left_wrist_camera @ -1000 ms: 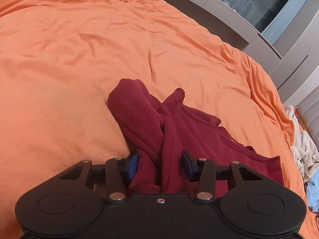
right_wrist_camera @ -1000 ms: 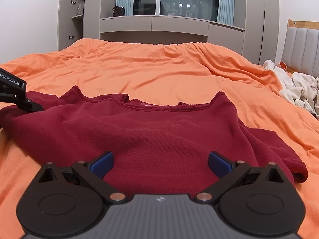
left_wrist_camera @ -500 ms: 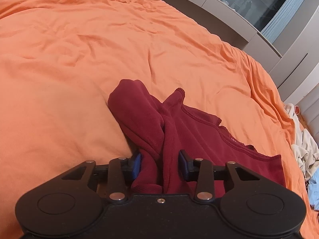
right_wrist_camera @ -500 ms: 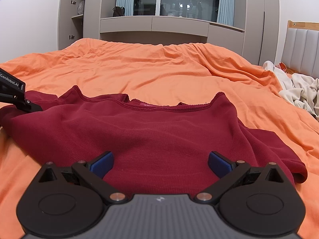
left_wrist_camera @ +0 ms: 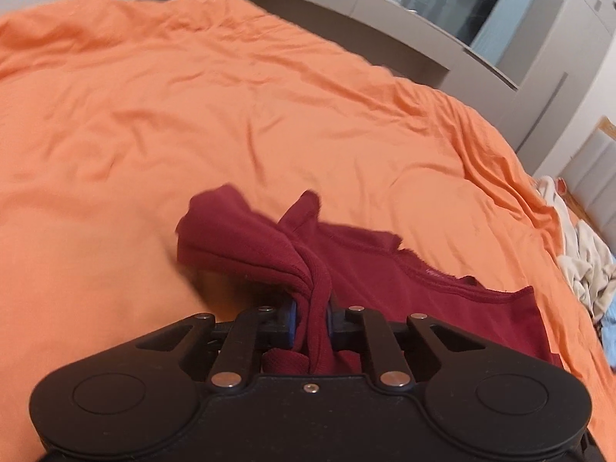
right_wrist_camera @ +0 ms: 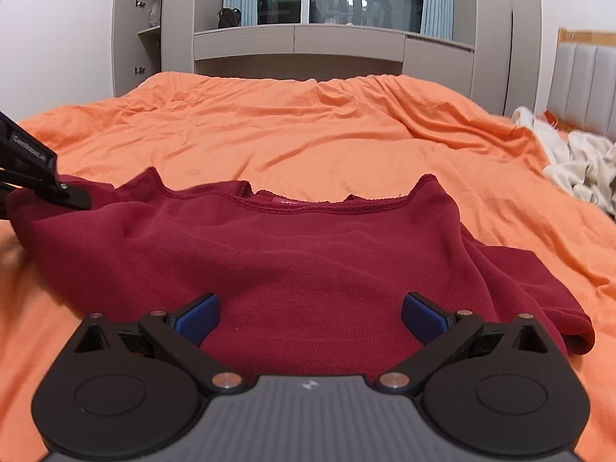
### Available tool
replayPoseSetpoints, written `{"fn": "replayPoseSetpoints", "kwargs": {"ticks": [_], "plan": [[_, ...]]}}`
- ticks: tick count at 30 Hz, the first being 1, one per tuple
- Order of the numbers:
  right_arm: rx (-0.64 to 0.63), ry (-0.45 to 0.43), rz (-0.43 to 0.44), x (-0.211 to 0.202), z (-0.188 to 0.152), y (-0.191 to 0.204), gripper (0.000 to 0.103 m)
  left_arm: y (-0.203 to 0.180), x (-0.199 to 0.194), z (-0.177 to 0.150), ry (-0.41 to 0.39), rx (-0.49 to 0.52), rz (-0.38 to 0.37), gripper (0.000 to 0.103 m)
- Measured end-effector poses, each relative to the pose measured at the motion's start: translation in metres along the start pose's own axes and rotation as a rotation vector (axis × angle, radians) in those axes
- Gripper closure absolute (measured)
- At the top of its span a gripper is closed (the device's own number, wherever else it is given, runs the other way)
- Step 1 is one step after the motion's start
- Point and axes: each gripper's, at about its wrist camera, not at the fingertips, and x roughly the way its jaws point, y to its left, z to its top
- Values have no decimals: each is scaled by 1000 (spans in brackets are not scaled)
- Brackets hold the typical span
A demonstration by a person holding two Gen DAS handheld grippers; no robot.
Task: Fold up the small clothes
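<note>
A dark red knit top [right_wrist_camera: 308, 254] lies spread on the orange bedcover [right_wrist_camera: 327, 138], neckline facing away. My left gripper [left_wrist_camera: 312, 317] is shut on the top's left sleeve [left_wrist_camera: 246, 242], bunched between its blue pads and lifted a little off the bed. It also shows at the left edge of the right wrist view [right_wrist_camera: 42, 177], at the sleeve. My right gripper [right_wrist_camera: 310, 317] is open, its fingers spread wide just above the top's lower body, holding nothing.
A heap of pale clothes [right_wrist_camera: 577, 169] lies at the bed's right side, also in the left wrist view [left_wrist_camera: 585, 265]. Grey cabinets and a window [right_wrist_camera: 335, 30] stand beyond the bed's far edge. A padded headboard [right_wrist_camera: 585, 81] is at the right.
My left gripper has closed from open onto the red sleeve and lifted it, tilting its view upward. My right gripper has stayed open and hardly moved.
</note>
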Motion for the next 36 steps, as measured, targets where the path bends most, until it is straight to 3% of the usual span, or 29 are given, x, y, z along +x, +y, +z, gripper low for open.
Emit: {"fn": "replayPoseSetpoints", "kwargs": {"ticks": [5,13,18,23,27,30,35,36], "plan": [[67,3,37,-21,11,-20,0,-33,0,18,-11,123,-21,89],[26,-37,-69,-70,7,-48,0,-110,-6,32,-44,319,-124,90],[66,-48,-141,-97,-2,-72,0,-166,-7,18,-28,432,-231,90],[74,-19,-256,-111,-16,-93,0,-210,-2,-19,41,527,-336,90],[114,8,-305,-119,-28,-108,0,-221,14,-57,156,567,-377,88],[129,16,-328,-124,-35,-114,0,-218,22,-74,190,585,-372,84],[156,17,-360,-126,-43,-120,0,-207,26,-69,227,534,-405,75],[159,16,-367,-127,-44,-120,0,-205,26,-69,237,523,-419,70]]}}
